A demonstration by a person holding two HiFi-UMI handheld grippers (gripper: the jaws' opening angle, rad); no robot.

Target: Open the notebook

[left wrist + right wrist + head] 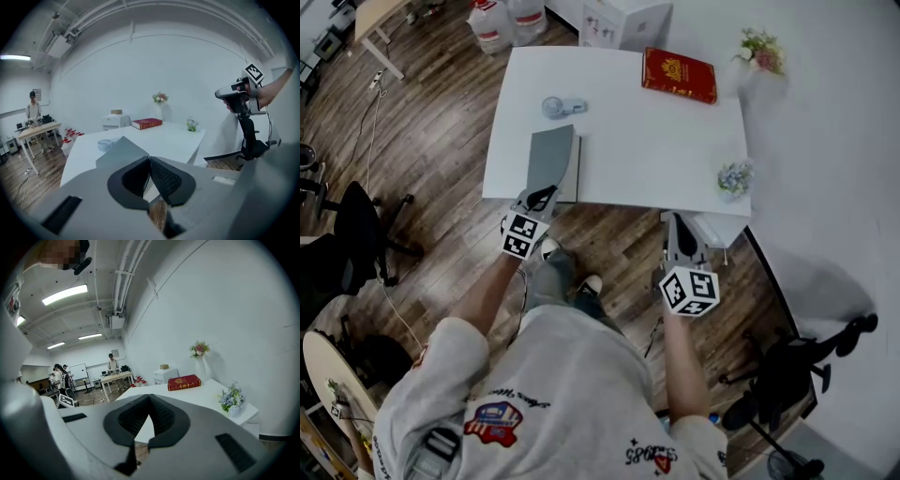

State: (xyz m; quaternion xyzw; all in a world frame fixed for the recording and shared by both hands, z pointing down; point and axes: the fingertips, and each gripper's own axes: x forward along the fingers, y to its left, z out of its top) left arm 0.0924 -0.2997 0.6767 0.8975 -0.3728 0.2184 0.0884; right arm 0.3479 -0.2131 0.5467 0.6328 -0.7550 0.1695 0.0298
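Note:
A grey notebook point(551, 157) lies at the near left of the white table point(656, 141). Its grey cover is lifted off the white pages point(576, 171) at the near end. My left gripper point(541, 196) is at that near edge, shut on the cover. In the left gripper view the cover point(119, 151) rises behind the closed left gripper point(149, 161). My right gripper point(679, 221) hovers at the table's front edge, right of the notebook and apart from it. Seen from its own camera, the right gripper point(149, 398) is shut with nothing in it.
A red book point(679, 75) lies at the far side, and a grey round tape holder point(555, 106) sits beyond the notebook. Blue flowers point(734, 176) stand at the right front corner, pink flowers point(761, 49) at the far right. An office chair point(787, 375) stands to my right.

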